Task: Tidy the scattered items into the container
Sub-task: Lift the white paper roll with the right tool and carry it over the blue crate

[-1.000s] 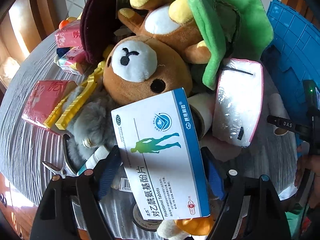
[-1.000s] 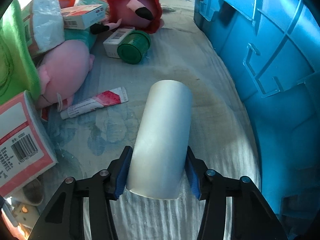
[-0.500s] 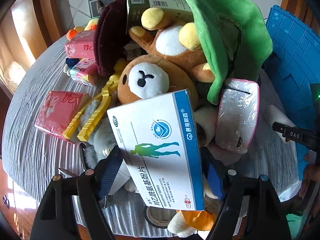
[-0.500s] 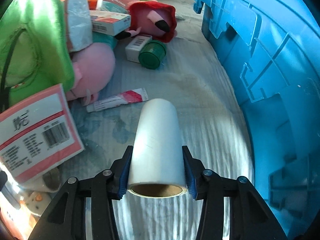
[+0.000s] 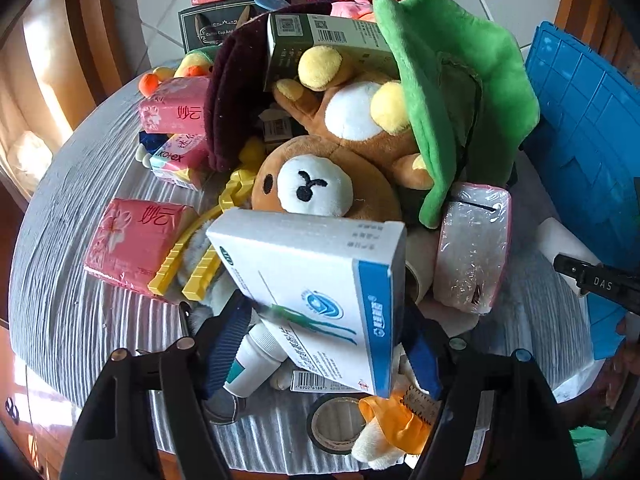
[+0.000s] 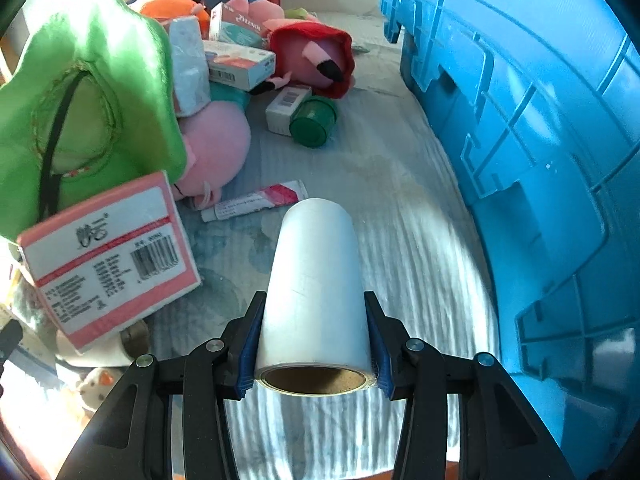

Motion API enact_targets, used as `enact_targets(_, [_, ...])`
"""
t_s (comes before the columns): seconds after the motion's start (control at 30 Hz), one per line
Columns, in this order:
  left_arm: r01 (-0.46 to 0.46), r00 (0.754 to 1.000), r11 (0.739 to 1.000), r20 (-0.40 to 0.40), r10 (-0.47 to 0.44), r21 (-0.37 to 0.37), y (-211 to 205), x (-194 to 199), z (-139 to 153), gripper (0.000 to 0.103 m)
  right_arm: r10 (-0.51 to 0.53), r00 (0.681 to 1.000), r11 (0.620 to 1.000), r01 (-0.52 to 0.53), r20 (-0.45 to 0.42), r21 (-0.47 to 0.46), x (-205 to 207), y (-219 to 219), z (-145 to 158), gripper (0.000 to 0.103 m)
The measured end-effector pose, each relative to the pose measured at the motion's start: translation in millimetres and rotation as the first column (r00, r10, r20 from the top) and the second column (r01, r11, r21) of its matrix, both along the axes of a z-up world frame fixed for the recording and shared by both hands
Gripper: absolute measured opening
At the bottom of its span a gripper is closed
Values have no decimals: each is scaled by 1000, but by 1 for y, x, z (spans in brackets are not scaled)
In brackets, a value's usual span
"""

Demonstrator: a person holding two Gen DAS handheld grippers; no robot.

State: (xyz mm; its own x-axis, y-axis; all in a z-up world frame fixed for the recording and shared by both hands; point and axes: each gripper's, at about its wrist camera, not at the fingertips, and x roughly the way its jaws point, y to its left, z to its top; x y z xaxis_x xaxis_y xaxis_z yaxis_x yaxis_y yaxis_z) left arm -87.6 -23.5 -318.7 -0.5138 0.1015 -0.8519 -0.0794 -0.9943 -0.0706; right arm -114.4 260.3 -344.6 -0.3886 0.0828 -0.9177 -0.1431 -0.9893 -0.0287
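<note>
Both pick-ups look made, so the carry to the container comes next, I judge. The left tool (image 5: 320, 344) has the white-and-blue tablet box (image 5: 316, 280) between its jaws, which are closing on it above the plush pile, while the right tool (image 6: 314, 344) pinches a white roll (image 6: 316, 280) clear of the counter (image 6: 400, 208). Each should lift over the blue crate (image 6: 540, 140) wall just beside, then release inside.

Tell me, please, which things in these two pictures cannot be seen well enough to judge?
- Blue crate: the right wrist view shows only its outer wall, the inside is hidden.
- Left gripper: in the left wrist view the white box covers both pads as its jaws close.
- Tape roll: left wrist view, partly behind an orange toy.
</note>
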Motion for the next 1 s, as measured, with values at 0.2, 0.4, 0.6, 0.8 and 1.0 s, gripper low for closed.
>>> enact_targets(0.2, [-11,1000,999,-7,12,38,-11,-2,-1,71,1,1000,1000,-1,-8,0,1,-6,5,45])
enact_targets(0.4, [8,999,999,-38,-7,41,-15,-4,16,71,12,999,1000,-12,-30,-10,1,-14,14,45])
enact_targets(0.6, [3,997,999,-72,0,38,-22,-5,40,71,20,998,999,-22,-65,-25,6,-18,40,45])
enact_targets(0.8, [-1,996,1000,-95,3,22,-27,-4,65,71,25,992,999,-30,-121,-43,13,-19,78,45])
enact_targets(1.0, [-10,994,1000,-109,12,19,-33,-1,93,71,47,986,996,-57,-157,-61,26,-32,117,45])
